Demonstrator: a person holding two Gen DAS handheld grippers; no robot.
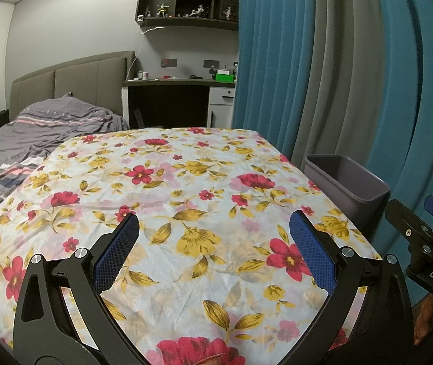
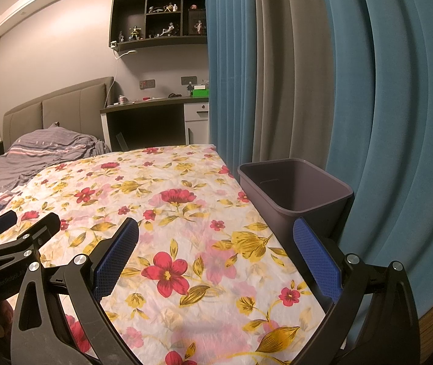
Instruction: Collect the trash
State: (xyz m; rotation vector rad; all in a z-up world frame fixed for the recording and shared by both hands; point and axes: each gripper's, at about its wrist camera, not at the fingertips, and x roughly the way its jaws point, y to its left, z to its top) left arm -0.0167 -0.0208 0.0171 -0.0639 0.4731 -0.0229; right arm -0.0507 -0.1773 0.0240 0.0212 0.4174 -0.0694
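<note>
Curtains [image 2: 368, 91], teal and grey, are hanging full height along the right, backing the whole scene. Flowered cloth [image 1: 170, 197] is covering a flat surface, probably a bench, and filling most of both views; no trash is showing on it anywhere, so either it's all cleared or nothing's in frame yet. Bed [image 1: 33, 133] with grey striped bedding is sitting beyond the cloth's far left edge. Purple bin [image 2: 295, 188] is standing just beside the cloth's right edge against the curtains, likely parked there for a short drop; what shows of its inside is looking empty. Left tongs [image 1: 213, 234] are hovering over the cloth, spread wide, gripping nothing. Right tongs [image 2: 216, 237] are doing the same nearer the bin, spread and empty. Writing: "DAS" is reading on the right unit's body in the left view; the small print on the left unit's body is too blurred to read.
</note>
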